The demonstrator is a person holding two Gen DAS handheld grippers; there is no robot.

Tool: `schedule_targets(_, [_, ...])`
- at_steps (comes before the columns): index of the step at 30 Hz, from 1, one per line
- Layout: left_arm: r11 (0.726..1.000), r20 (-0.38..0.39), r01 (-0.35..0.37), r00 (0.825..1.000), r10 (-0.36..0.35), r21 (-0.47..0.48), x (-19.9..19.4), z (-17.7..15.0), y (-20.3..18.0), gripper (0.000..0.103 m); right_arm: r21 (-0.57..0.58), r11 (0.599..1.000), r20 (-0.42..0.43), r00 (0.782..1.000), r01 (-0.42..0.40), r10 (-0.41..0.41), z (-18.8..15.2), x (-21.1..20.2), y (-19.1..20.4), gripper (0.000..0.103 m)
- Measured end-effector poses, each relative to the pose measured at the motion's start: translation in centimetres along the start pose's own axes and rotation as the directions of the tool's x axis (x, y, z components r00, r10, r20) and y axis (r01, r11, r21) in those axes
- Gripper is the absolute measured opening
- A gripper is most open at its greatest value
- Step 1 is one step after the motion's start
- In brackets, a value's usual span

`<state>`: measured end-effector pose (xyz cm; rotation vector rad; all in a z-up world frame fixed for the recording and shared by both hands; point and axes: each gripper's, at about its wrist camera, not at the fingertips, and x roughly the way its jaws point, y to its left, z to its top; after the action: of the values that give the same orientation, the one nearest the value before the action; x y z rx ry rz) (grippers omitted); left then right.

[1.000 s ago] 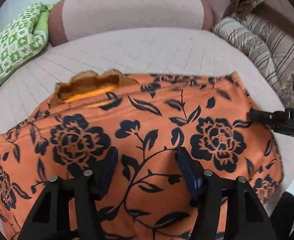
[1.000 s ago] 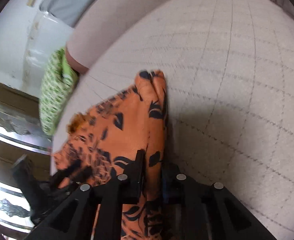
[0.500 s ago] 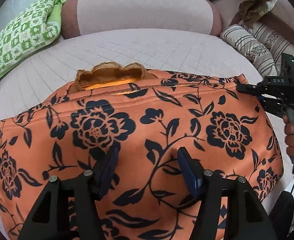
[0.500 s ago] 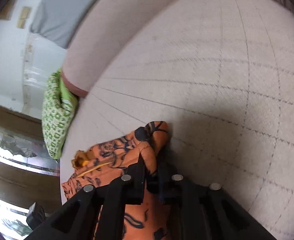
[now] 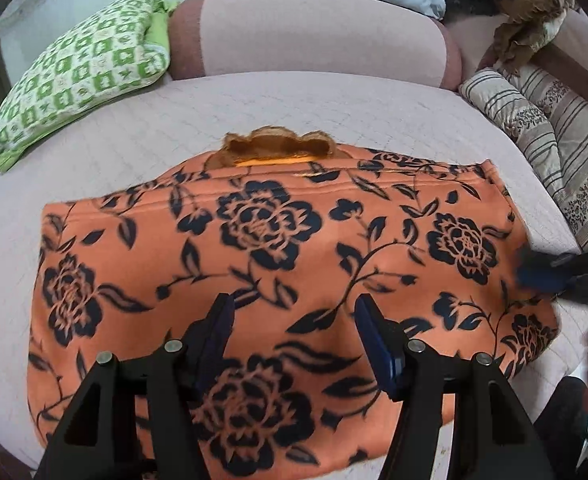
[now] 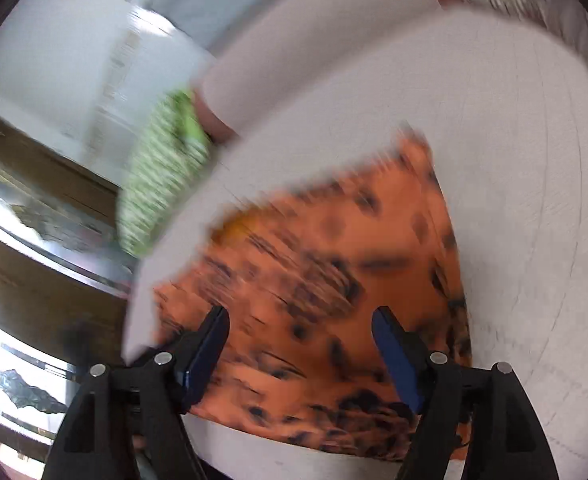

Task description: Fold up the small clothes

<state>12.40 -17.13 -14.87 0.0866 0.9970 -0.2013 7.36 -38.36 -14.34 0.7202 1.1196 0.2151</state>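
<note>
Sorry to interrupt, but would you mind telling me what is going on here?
A person is folding an orange flowered garment on a pale quilted bed, with a gripper in each hand. The right gripper had pinched the cloth's right edge and its jaws have just been opening; nothing is clamped between them now. The left gripper hangs open over the garment's near side, gripping nothing. The garment lies folded flat.
</note>
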Motion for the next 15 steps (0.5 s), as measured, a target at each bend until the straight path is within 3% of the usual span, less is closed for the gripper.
schedule_targets(1, [1.000,-0.003,-0.005,1.000,0.005,-0.007,-0.3,-0.2,0.4,0.063,0.052,0.998,0.036,0.999,-0.023,0.021,0.0,-0.2,-0.6,0.063])
schedule_targets(3, [1.000,0.003,-0.013,1.000,0.013,-0.015,-0.8,-0.7,0.8,0.063,0.084,0.996,0.060,0.998,-0.041,0.036,0.0,-1.7,0.1,0.062])
schedule_targets(5, [0.999,0.000,-0.023,1.000,0.023,-0.031,-0.8,-0.9,1.4,0.063,-0.019,0.999,0.094,0.995,-0.036,0.038,-0.4,-3.0,2.9,0.066])
schedule_targets(7, [0.999,-0.006,-0.021,1.000,0.020,-0.050,-0.7,-1.1,1.8,0.063,-0.087,0.994,0.107,0.992,-0.059,0.069,-1.2,-3.4,4.4,0.077])
schedule_targets(8, [0.998,-0.008,-0.021,1.000,0.021,-0.052,-0.7,-1.2,1.8,0.063,-0.094,0.994,0.100,0.993,-0.048,0.057,-1.3,-3.1,3.7,0.084])
schedule_targets(10, [0.998,-0.011,-0.028,1.000,0.028,-0.048,-0.7,-1.4,1.7,0.063,-0.019,0.999,0.029,0.999,0.040,-0.040,-1.0,0.3,1.5,0.085])
schedule_targets(12, [0.999,-0.010,-0.027,1.000,0.026,-0.039,-0.9,-1.5,1.8,0.063,0.084,0.996,0.067,0.997,-0.030,0.024,-1.0,-0.5,0.3,0.080])
schedule_targets(15, [0.998,0.003,-0.050,0.999,0.050,-0.039,-1.2,-1.8,2.0,0.065,-0.005,0.998,0.106,0.992,-0.070,0.070,-0.6,-2.9,3.4,0.080])
